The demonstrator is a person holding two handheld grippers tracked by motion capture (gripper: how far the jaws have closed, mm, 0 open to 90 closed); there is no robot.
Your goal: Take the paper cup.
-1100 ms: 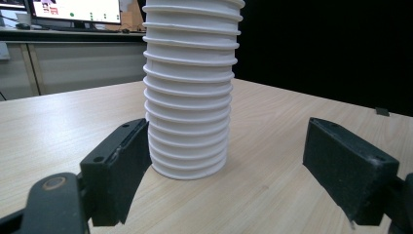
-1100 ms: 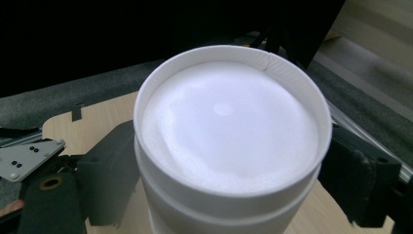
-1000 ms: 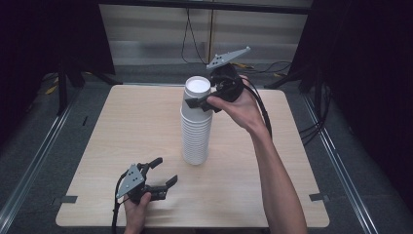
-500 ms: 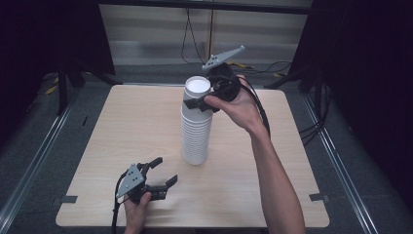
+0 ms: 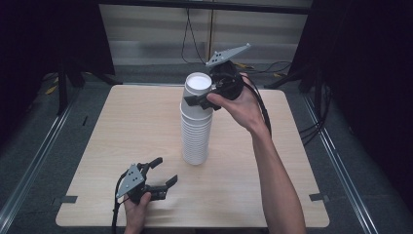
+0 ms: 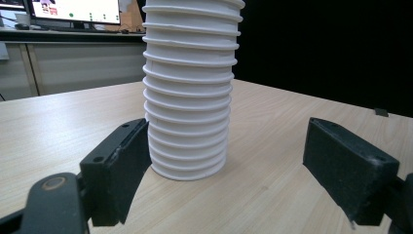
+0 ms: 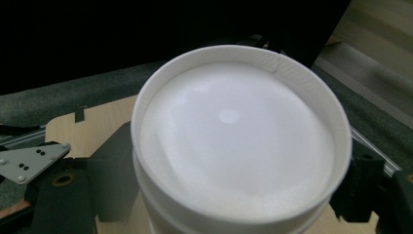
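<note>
A tall stack of cups [image 5: 197, 122] stands mid-surface [image 5: 122, 126]; the right tool [image 5: 200, 100] grips the top cup [image 5: 199, 84], one jaw on each side; the left tool [image 5: 163, 174] rests near the front edge, jaws wide, holding nothing.

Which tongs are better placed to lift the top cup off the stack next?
Right. The right tongs already straddle the top cup of the stack, jaws either side. The left tongs sit open, low on the table.
</note>
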